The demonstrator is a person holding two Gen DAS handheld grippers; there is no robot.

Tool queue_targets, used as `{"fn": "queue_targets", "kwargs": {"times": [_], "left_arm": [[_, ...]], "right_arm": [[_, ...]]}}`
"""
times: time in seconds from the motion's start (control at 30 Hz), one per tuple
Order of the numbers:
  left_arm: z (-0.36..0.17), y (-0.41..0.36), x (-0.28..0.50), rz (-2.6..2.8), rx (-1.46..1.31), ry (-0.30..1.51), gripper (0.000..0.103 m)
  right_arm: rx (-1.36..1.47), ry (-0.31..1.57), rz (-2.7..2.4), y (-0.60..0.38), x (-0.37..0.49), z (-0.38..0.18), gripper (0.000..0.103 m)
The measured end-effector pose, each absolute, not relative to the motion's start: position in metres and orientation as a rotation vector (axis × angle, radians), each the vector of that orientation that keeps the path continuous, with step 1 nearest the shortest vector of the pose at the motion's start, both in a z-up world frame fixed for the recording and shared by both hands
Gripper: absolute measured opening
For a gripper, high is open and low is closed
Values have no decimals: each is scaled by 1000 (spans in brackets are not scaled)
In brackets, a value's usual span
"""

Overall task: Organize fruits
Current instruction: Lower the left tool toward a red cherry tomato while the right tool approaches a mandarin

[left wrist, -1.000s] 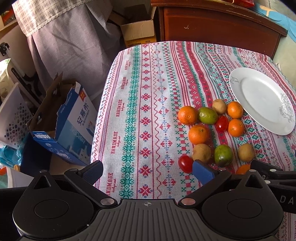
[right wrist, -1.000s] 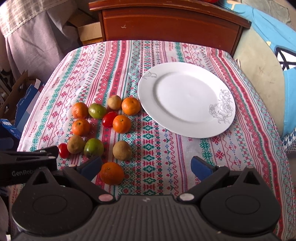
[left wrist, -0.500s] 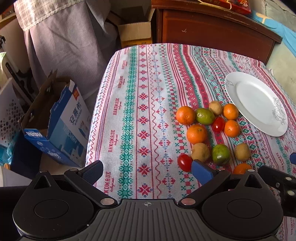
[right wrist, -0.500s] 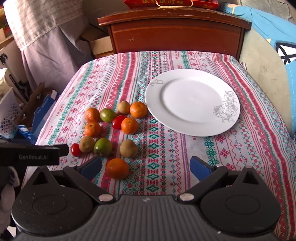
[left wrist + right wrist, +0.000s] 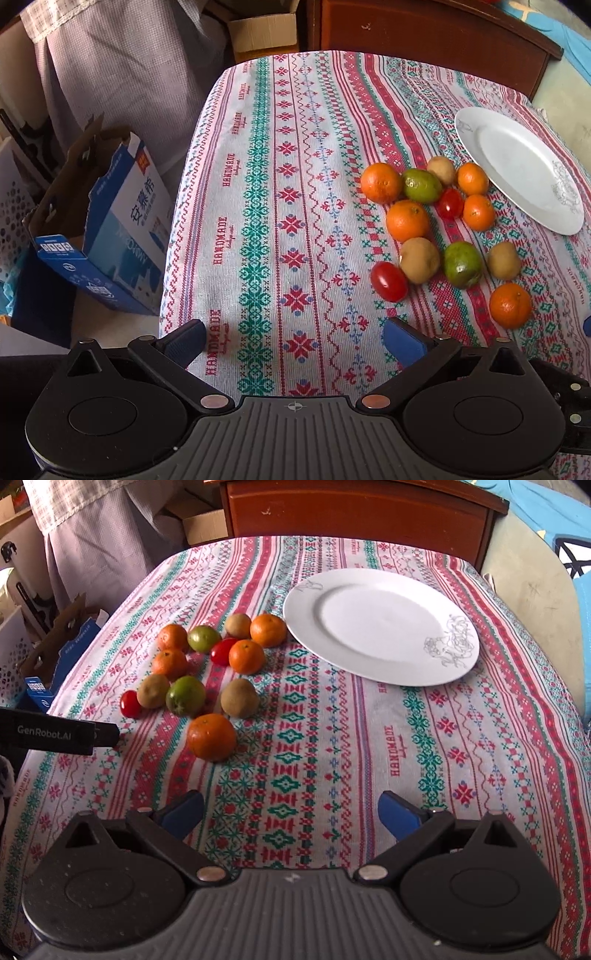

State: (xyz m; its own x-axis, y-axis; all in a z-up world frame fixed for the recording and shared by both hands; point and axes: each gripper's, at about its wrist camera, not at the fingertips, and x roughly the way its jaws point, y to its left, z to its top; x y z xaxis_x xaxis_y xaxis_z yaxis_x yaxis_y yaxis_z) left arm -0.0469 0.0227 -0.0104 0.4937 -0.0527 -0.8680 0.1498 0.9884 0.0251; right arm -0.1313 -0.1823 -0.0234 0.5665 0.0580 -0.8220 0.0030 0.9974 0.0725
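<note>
A cluster of fruit lies on the patterned tablecloth: several oranges, with the nearest orange [image 5: 211, 736] [image 5: 510, 305] apart at the front, two green fruits [image 5: 185, 695] [image 5: 462, 264], three brown kiwis [image 5: 239, 698] and two red tomatoes [image 5: 129, 703] [image 5: 388, 281]. A white plate [image 5: 380, 626] [image 5: 517, 168] lies empty to the right of them. My left gripper [image 5: 293, 341] is open and empty, low and left of the fruit. My right gripper [image 5: 290, 814] is open and empty, in front of the plate and fruit.
The table [image 5: 288, 147] drops off at its left edge, where a blue cardboard box [image 5: 107, 221] stands on the floor. A wooden headboard [image 5: 354, 513] stands behind the table. The left gripper's body [image 5: 55, 734] shows at the left of the right wrist view.
Both grippers have pulled back and risen a little, so the fruit and plate sit farther from the fingers. Both stayed open. The fruit has not moved.
</note>
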Motion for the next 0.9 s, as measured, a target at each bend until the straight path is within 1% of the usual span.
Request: {"fn": "queue_targets", "kwargs": {"times": [0.13,0.7,0.77,0.8,0.83,0.9], "left_arm": [[-12,20,-49,-133,120,1027,103],[-12,21,-57,-150,128,960,103],[-10,21,-59,-165,132,934,102],[-8,21,-59,-176,128,918,102],[-6,22,-60,-187,121,901,102],[-3,22,-60,-206,107,876,101]], "right_arm": [[12,963,10,-175,-132,-28,102],[16,905,-7,-174,-142,-29,102],[24,886,-11,-174,-145,-28,93],[24,874,-5,-174,-145,-26,91],[20,859,3,-173,-147,-25,87],[16,829,32,-170,-148,-22,84]]}}
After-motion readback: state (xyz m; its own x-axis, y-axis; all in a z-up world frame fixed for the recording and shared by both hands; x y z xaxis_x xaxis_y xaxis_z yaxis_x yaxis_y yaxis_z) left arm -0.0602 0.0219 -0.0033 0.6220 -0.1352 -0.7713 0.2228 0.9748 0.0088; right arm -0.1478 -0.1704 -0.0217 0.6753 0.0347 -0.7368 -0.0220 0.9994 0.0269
